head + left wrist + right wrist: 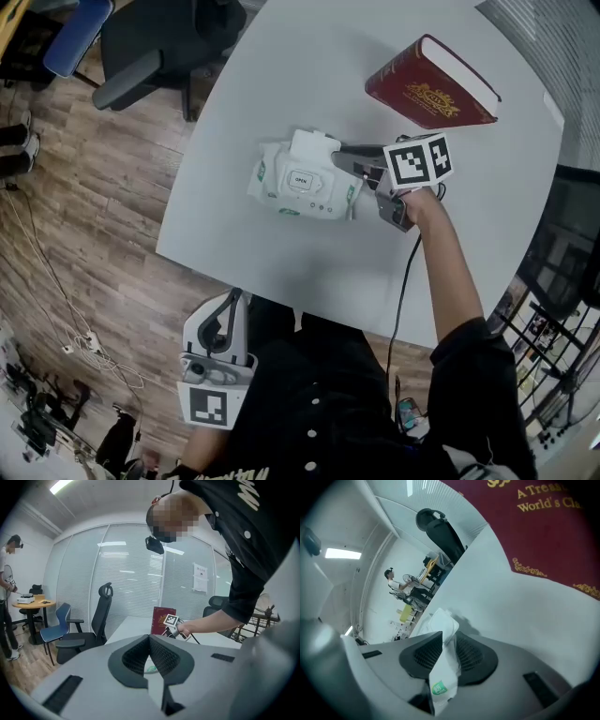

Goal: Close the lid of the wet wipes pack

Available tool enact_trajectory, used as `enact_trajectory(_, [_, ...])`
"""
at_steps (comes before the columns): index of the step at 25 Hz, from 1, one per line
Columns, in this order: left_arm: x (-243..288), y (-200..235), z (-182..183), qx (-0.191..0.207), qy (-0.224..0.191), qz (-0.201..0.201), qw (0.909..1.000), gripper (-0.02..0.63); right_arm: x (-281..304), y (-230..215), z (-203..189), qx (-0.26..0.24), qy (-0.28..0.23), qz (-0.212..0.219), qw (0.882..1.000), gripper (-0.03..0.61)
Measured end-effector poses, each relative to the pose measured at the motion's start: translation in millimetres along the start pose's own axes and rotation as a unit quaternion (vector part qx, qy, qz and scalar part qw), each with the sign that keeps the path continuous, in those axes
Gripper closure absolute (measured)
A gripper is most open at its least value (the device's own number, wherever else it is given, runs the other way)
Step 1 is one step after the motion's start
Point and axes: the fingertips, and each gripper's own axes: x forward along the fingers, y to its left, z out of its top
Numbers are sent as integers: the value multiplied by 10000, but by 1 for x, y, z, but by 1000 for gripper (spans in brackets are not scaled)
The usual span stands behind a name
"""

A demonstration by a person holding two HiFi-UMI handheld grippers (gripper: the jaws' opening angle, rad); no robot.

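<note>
Step in hand: steadying the pack before the closing, as I read it; the lid (pixel 314 147) stood raised on the pack's far side and was not yet shut.
Task's thing: the wet wipes pack (pixel 298 183) lay flat near the middle of the table (pixel 281 56), somewhat toward its near-left edge.
Right gripper (pixel 345 159): reached in from the pack's right end, jaws drawn narrow and pinched on the thin white end seam (the one with the small green mark).
Left gripper (pixel 228 309): off the table, below its near edge by the person's body, jaws together at the tips with nothing between them.
Next move, judged: the lid had to be folded down over the opening and pressed flat until it seated. Since the right gripper was pinching the seam, the left would likely have to come up and do the pressing.
Count: one pack, one lid, one red book (pixel 429 84) near the far-right edge, two grippers, one table, and two chairs off the far-left corner, one black chair (pixel 155 52) and one blue chair (pixel 75 33).
</note>
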Motion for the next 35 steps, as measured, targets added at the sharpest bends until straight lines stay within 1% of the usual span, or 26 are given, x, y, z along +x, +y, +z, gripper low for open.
enact_trajectory(3, [0, 3, -3, -20, 43, 32, 10000, 600, 3, 0, 3, 67, 98, 99, 9999, 474])
enact_trajectory(5, [0, 5, -6, -18, 92, 60, 9999, 600, 3, 1, 6, 7, 72, 120, 9999, 483])
enact_trajectory(10, [-2, 7, -5, -20, 75, 113, 9999, 600, -6, 10, 11, -242, -203, 224, 9993, 508])
enact_trajectory(12, [-2, 6, -3, -3, 38, 105, 9999, 600, -10, 16, 12, -456, -350, 257, 9980, 518])
enact_trajectory(13, [-2, 5, -1, 8, 13, 102, 9999, 600, -12, 19, 12, -658, -428, 235, 9966, 520])
enact_trajectory(15, [-3, 3, 3, 36, -28, 93, 9999, 600, -17, 30, 14, -1208, -625, 158, 9906, 522])
enact_trajectory(17, [-5, 1, 8, 82, -71, 99, 9999, 600, -21, 44, 16, -1706, -838, 86, 9817, 522])
enact_trajectory(22, [-12, 0, 24, 126, -236, 192, 9995, 600, -20, 67, 5, -2268, -996, -159, 9687, 522])
enact_trajectory(26, [-17, 1, 34, 179, -316, 303, 9989, 600, -20, 79, -11, -2887, -1088, -445, 9502, 522])
enact_trajectory(29, [-19, 3, 35, 162, -291, 399, 9986, 600, -16, 82, -22, -3152, -1166, -589, 9400, 518])
enact_trajectory(31, [-21, 2, 35, 175, -309, 415, 9985, 600, -13, 83, -29, -3231, -1175, -665, 9367, 517])
enact_trajectory(33, [-21, 1, 34, 161, -296, 421, 9985, 600, -9, 81, -37, -3270, -1075, -731, 9360, 512])
enact_trajectory(35, [-21, 0, 32, 85, -268, 433, 9987, 600, -4, 77, -47, -3239, -904, -764, 9387, 506])
